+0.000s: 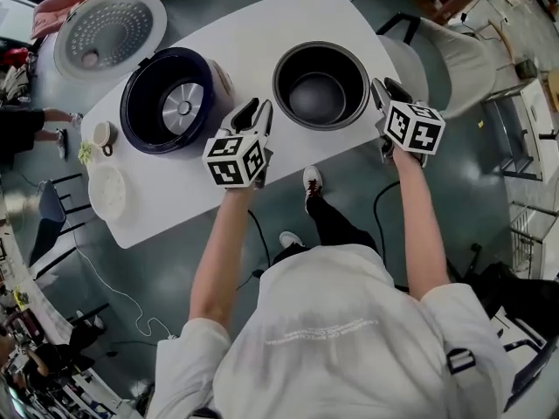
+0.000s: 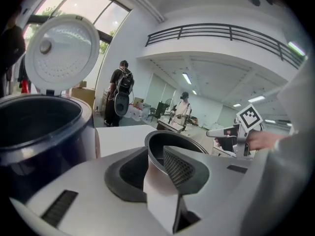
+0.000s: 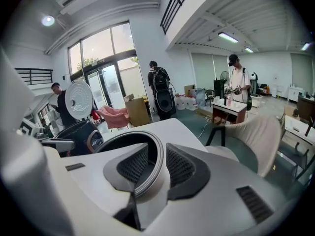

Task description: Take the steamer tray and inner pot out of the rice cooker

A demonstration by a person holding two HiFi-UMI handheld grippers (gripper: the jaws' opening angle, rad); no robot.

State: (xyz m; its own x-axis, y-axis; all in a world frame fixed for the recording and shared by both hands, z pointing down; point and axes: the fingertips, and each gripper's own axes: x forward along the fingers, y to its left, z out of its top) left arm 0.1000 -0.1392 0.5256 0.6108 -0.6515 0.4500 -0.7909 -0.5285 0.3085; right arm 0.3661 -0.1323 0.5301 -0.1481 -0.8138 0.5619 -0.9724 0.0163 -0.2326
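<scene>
Item 1: white table (image 1: 288, 24), running from near left to far right.

Item 2: dark blue rice cooker (image 1: 168, 103) on the left part of the table. Its cavity is bare down to the heating plate. Its round lid (image 1: 109, 33) is swung open on the far left side.

Item 3: dark inner pot (image 1: 320, 85), out of the cooker. It stands upright on the table just right of the cooker, apart from it, with nothing inside.

Item 4: white round steamer tray (image 1: 106, 192), out of the cooker. It lies flat at the near left end of the table, well apart from the pot.

Item 5: left gripper (image 1: 253, 112) at the pot's near left rim. Its own view shows the jaws spread and straddling the pot wall. One pad is inside, and a visible gap lies on the outer side.

Item 6: right gripper (image 1: 384, 90) at the pot's right rim. The jaws are likewise spread across the rim, with slack showing at the inner pad. Neither claw is seen clamping the pot.

Item 7: small cup (image 1: 103, 134) between the cooker and the steamer tray.
</scene>
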